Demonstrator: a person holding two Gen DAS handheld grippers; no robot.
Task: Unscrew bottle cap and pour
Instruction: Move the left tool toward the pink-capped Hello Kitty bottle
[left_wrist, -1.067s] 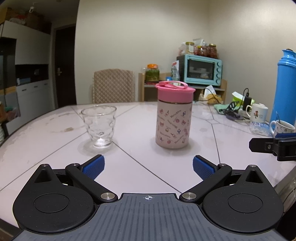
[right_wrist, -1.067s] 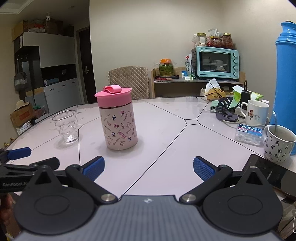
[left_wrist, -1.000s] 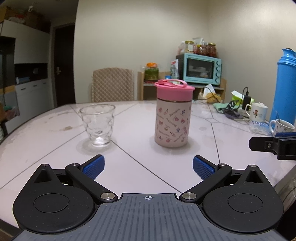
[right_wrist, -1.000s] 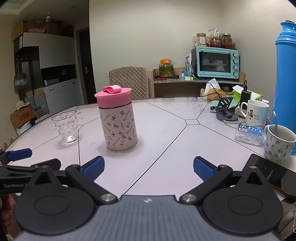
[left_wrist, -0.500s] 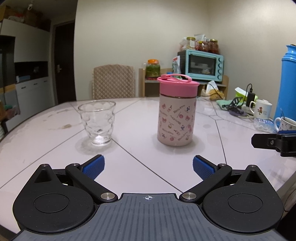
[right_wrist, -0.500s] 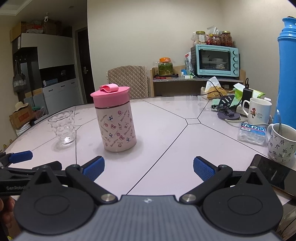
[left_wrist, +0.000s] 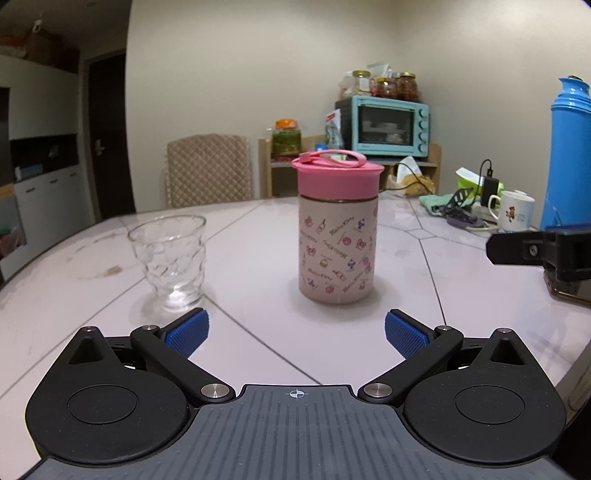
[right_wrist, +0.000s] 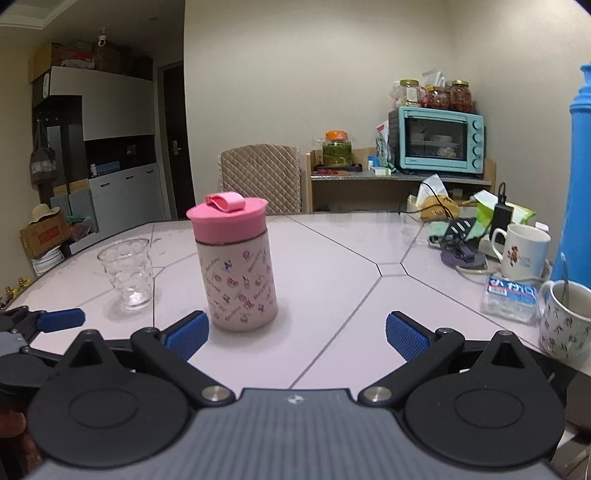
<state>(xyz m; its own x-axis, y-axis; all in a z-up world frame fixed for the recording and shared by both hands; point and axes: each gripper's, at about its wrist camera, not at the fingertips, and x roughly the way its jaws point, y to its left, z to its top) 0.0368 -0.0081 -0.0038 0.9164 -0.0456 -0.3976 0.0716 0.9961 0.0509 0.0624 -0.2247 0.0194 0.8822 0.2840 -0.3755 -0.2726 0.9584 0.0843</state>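
Standing upright near the middle of the pale tiled table (left_wrist: 461, 288), the squat cream bottle printed with small cartoon figures (left_wrist: 338, 254) is wearing its pink screw cap (left_wrist: 338, 177), fully seated as far as the lens shows. Just to its left, apart from it, the clear dimpled drinking glass (left_wrist: 168, 258) is waiting, seemingly empty, though a trace at the bottom cannot be ruled out.

Both tools are hanging short of the bottle and carrying nothing. The left gripper (left_wrist: 294, 330) is facing the bottle almost head-on, its blue-padded fingers spread wide. The right gripper (right_wrist: 295, 332) is likewise splayed and empty, with the bottle sitting ahead of its left finger, not centred.

Judging by this, the work is only beginning: the approach is under way and no grasp is made. The next move is likely calling for one gripper to close around the bottle's body and steady it, while the other comes down over the pink cap to twist it. The cap's loop strap (right_wrist: 225, 201) may be getting in the way of a clean grip.
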